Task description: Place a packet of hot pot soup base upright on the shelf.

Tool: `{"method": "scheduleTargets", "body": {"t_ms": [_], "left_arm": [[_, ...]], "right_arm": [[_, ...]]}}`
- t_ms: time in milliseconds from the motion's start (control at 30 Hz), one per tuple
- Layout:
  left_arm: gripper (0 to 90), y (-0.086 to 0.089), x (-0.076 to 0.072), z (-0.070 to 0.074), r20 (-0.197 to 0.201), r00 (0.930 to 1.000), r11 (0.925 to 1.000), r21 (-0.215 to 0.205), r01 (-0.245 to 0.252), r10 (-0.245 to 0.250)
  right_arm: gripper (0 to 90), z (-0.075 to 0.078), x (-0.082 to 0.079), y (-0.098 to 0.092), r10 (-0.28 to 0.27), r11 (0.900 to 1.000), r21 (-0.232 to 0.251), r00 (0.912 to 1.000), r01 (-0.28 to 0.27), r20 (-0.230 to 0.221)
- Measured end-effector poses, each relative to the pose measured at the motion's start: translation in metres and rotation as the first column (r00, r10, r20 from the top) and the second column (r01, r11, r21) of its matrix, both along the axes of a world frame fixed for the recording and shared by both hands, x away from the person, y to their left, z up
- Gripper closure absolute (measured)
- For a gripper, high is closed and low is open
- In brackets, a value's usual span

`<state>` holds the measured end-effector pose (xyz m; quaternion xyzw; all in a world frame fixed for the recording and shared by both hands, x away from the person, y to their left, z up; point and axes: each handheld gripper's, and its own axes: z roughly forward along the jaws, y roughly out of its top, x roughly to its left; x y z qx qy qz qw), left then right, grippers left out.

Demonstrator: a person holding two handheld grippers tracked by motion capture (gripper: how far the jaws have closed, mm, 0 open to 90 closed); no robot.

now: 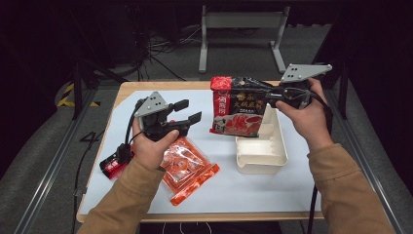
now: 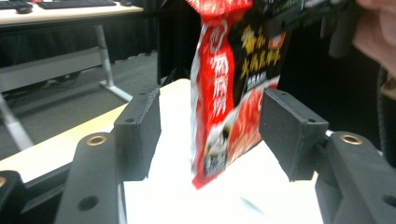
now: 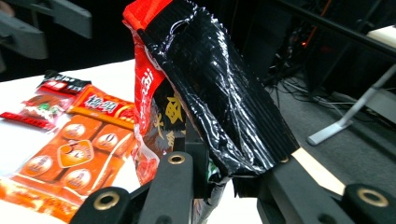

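Note:
My right gripper point(image 1: 272, 97) is shut on the top edge of a red-and-black sauce packet point(image 1: 238, 109), which hangs upright above the table's far middle. In the right gripper view its jaws point(image 3: 219, 175) pinch the crinkled black seal of the packet point(image 3: 210, 84). My left gripper point(image 1: 189, 111) is open with nothing between its fingers, just left of the packet and apart from it. The left gripper view shows the packet point(image 2: 229, 93) ahead of the spread jaws point(image 2: 210, 112), with no pad touching it.
A white rectangular tray point(image 1: 260, 158) sits on the pale mat under and to the right of the packet. An orange snack packet point(image 1: 187, 168) lies near the front middle. A small red-and-black sachet point(image 1: 113, 165) lies at the left edge.

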<state>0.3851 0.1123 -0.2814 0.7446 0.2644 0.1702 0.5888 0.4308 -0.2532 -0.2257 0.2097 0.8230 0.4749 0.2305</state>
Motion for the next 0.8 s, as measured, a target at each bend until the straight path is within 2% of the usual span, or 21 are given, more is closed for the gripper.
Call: {"method": "scheduleTargets", "body": {"t_ms": [100,400,500,600,800], "left_arm": [[35.3,0.004,-0.002,-0.002,0.008,0.9998,0.9994,0.031,-0.017,0.016],[28.5,0.012,-0.001,-0.013,-0.026,0.9988,0.9957,0.083,-0.04,0.043],[24.4,0.015,-0.001,-0.017,-0.037,0.9979,0.9938,0.1,-0.048,0.052],[21.0,0.018,-0.001,-0.02,-0.033,0.9974,0.9934,0.097,-0.061,0.064],[15.9,0.022,-0.003,-0.027,-0.034,0.9974,0.9896,0.132,-0.059,0.064]], "right_arm": [[79.5,0.004,0.003,-0.009,-0.017,1.0,0.006,0.9997,0.017,0.019],[79.4,0.009,0.012,-0.028,-0.076,0.997,-0.022,0.9955,0.077,0.056],[79.4,0.008,0.016,-0.034,-0.086,0.996,-0.015,0.9944,0.087,0.062],[79.4,0.008,0.019,-0.039,-0.097,0.995,-0.008,0.993,0.098,0.067],[79.1,0.005,0.028,-0.048,-0.133,0.991,0.007,0.9876,0.133,0.083]]}}
